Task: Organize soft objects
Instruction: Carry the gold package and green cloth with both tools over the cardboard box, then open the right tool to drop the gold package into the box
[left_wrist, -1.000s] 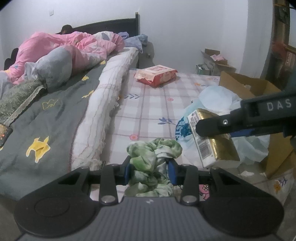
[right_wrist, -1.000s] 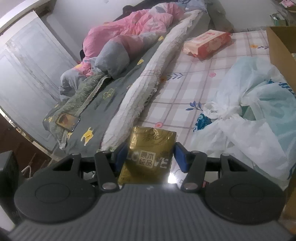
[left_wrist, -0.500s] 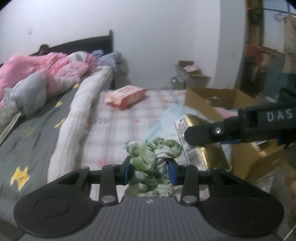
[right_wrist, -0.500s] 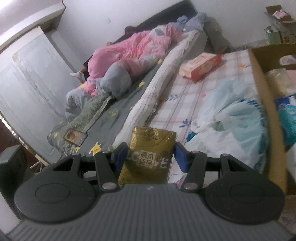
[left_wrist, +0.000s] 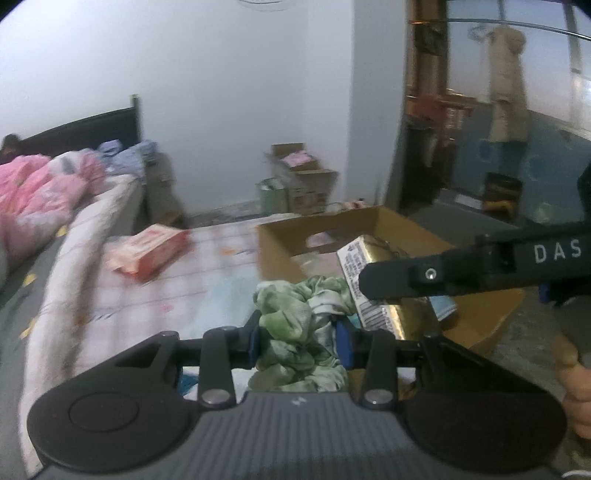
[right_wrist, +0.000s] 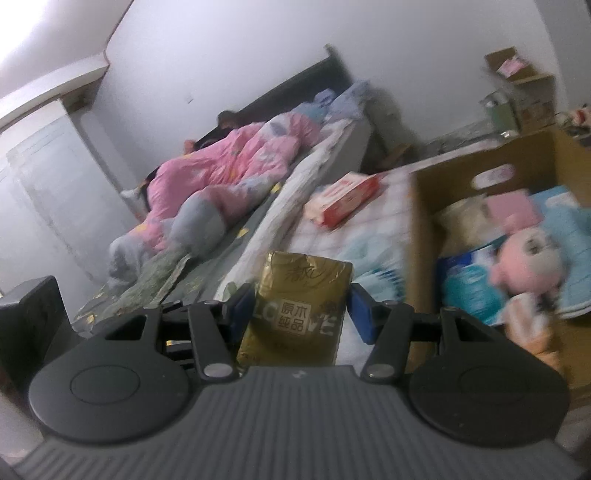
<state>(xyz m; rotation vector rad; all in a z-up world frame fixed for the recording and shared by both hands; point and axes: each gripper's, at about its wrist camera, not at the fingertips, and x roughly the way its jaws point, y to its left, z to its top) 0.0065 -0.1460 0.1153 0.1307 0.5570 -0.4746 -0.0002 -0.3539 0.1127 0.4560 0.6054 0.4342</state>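
Note:
My left gripper (left_wrist: 300, 336) is shut on a green and white cloth (left_wrist: 299, 325), held in the air in front of an open cardboard box (left_wrist: 284, 254). My right gripper (right_wrist: 301, 314) is shut on a gold tissue pack (right_wrist: 299, 310); in the left wrist view the pack (left_wrist: 388, 295) and the right gripper's arm (left_wrist: 480, 269) hang over the box. In the right wrist view the box (right_wrist: 421, 236) stands at the right and holds a pink plush toy (right_wrist: 528, 262) and blue packages (right_wrist: 469, 284). A red and pink wipes pack (left_wrist: 147, 251) lies on the checked sheet.
The bed (right_wrist: 207, 206) with a pink quilt lies at the left, a rolled white blanket (left_wrist: 62, 280) along its edge. More cardboard boxes (left_wrist: 299, 181) stand against the far wall. A doorway (left_wrist: 480, 147) opens at the right. A pale plastic bag (right_wrist: 373, 254) lies beside the box.
Both grippers have swung right and upward toward the cardboard box, each still holding its object. The box interior has come into view and the bed has slid to the left.

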